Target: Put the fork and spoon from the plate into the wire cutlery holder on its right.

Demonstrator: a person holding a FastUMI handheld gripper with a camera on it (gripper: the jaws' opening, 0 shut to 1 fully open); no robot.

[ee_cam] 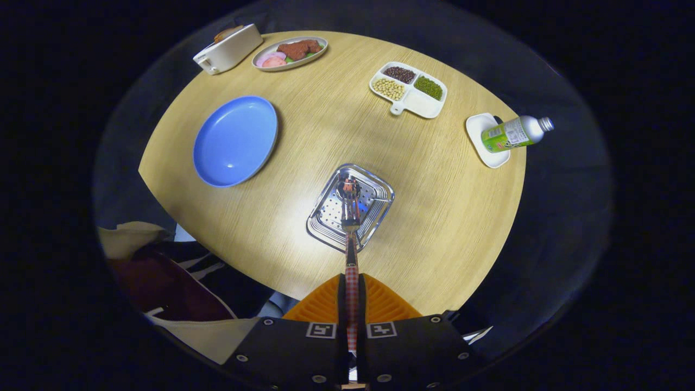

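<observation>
- Fingers [337, 304] of the gripper [352, 296] are pressed against both sides of a checked, red-and-white utensil handle, pinching it between them.
- From the gripper view, that handle belongs to a metal fork [351, 217], which runs straight ahead from the fingertips; its prongs reach over the shiny perforated metal cutlery holder [374, 203].
- Inside the holder, at the fork's far tip, sits another small utensil [348, 187] with a reddish handle; whether it is the spoon I cannot tell.
- Whether the fork touches the holder or hangs above it cannot be told.
- Well beyond the fingers and to their left lies the round blue plate [234, 140], bare on top, apart from the holder.
- Everything rests on a light wooden tabletop [326, 119].
- At the far side stand a white rectangular container [228, 49] and, beside it, an oval dish of meat and sliced food [290, 52].
- Farther right is a white divided tray with beans [408, 89].
- On the right, a green-labelled silver bottle [516, 132] lies on its side across a small white dish [483, 144].
- None of these lies between the fingers and the holder.
</observation>
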